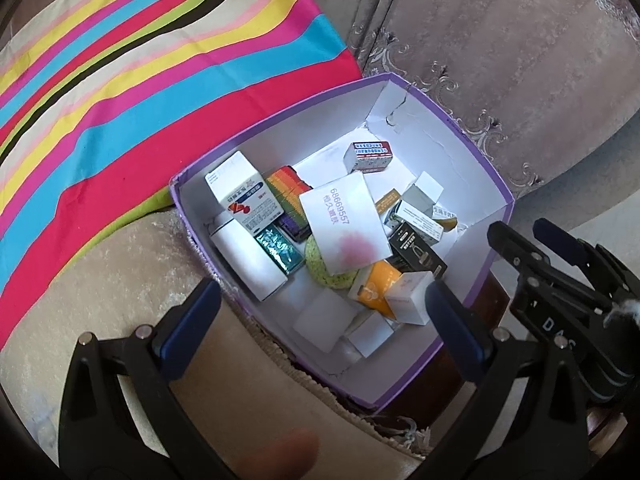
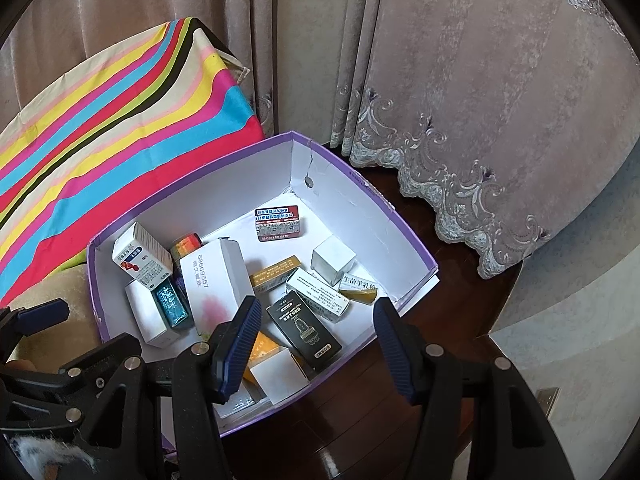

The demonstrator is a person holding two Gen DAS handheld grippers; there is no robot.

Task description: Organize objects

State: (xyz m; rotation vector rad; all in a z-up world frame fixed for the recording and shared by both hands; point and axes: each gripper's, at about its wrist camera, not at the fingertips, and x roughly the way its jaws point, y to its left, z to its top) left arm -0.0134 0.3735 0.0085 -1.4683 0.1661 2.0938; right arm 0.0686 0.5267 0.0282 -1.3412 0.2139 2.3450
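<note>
a purple box with a white inside sits open, one side against a beige cushion and the other over dark wood, and it is full of small packages lying every which way. the left gripper hangs over the near edge of the box with its jaws spread wide and nothing between them; the right gripper hovers over the box's near corner, its jaws wide apart too and empty. a tall white carton with a red mark leans in the left part, a teal foil box just below it, and a white box printed with 68669557 lies tilted across the middle, resting on other things. a black box with a shaver picture lies near the right gripper's left finger, and a red and white box sits alone toward the far wall of the box. a rainbow-striped pack peeks out behind the numbered one, and an orange box lies near the front. a striped cloth covers something behind the box, and pale mauve curtains hang to the right.
</note>
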